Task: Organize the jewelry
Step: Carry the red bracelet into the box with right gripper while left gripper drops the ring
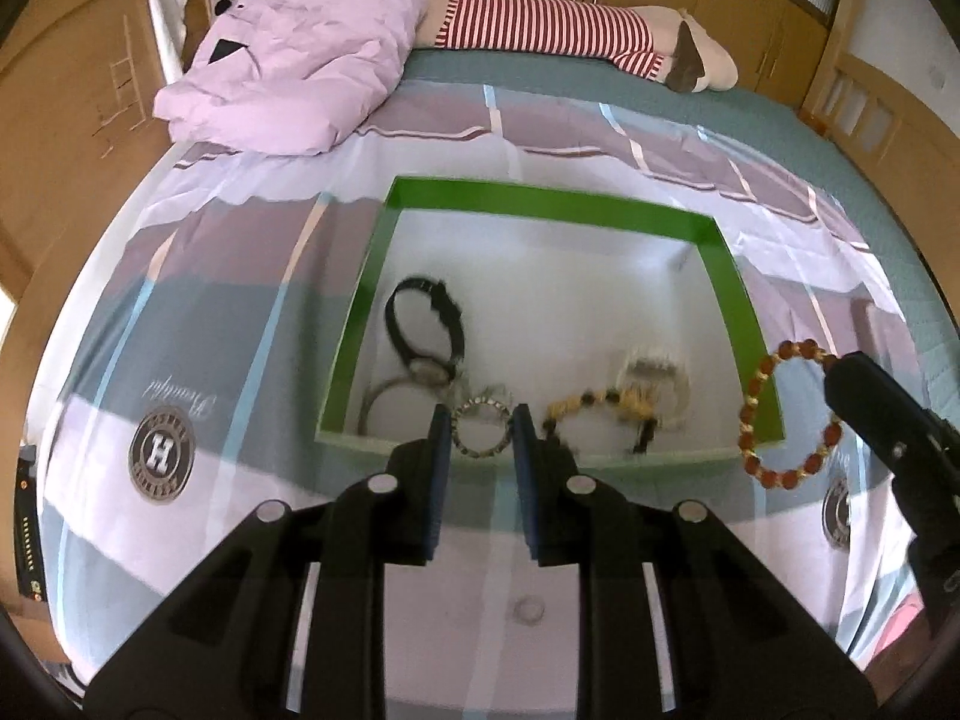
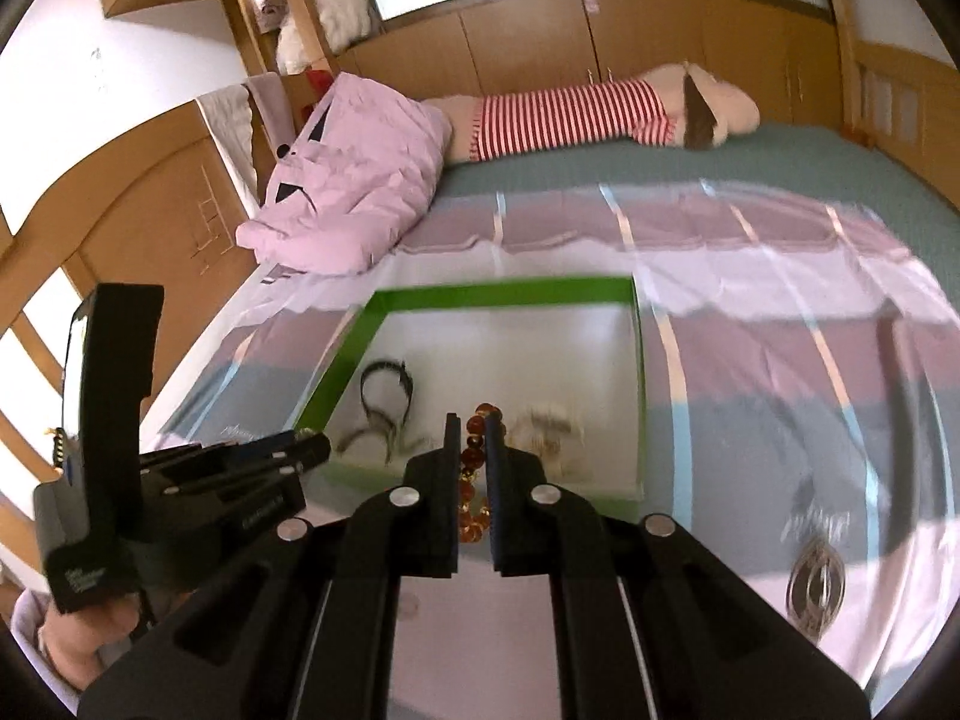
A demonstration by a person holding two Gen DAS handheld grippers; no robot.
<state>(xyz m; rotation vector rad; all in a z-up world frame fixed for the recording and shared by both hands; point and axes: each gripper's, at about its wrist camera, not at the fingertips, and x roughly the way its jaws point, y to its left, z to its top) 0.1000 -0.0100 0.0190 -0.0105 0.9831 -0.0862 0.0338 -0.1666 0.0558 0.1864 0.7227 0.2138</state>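
Note:
A green-rimmed white box (image 1: 546, 195) lies on the bed, also in the right wrist view (image 2: 504, 291). Inside lie a black watch (image 1: 423, 324), a thin bangle (image 1: 387, 405), a yellow-and-black bead string (image 1: 606, 405) and a pale clasp piece (image 1: 651, 369). My left gripper (image 1: 480, 429) is shut on a small studded ring bracelet (image 1: 483, 433), held at the box's near edge. My right gripper (image 2: 474, 426) is shut on a red-brown bead bracelet (image 2: 474, 468), which hangs over the box's right near corner in the left wrist view (image 1: 789, 414).
A pink pillow (image 1: 294, 54) and a striped plush toy (image 1: 552, 27) lie at the bed's far end. Wooden cabinets surround the bed. A small ring (image 1: 528, 609) lies on the sheet near me. The left gripper body (image 2: 180, 468) sits at the right view's left.

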